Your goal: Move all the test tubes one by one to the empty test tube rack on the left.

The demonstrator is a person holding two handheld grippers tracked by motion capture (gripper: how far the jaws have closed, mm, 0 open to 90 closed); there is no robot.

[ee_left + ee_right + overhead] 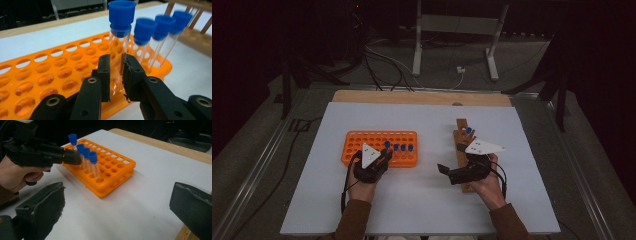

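My left gripper [117, 75] is shut on a clear test tube with a blue cap [121, 25], held upright at the near right edge of the orange rack [50, 72]. Its cap stands higher than the three capped tubes [160, 27] seated in a row beside it. Whether its bottom sits in a hole is hidden by the jaws. In the high view the left gripper [384, 152] is at the rack's [362, 136] front edge. My right gripper [117, 205] is open with nothing between its jaws. It hovers over the near part of the wooden rack [460, 135] and points left toward the orange rack [117, 173].
The wooden rack holds a blue-capped tube [468, 130] near its far end. A white board [422, 200] covers the table, with a wooden strip [422, 97] along its far edge. Beyond the table, cables [387, 65] and a metal stand [452, 30] sit on the floor.
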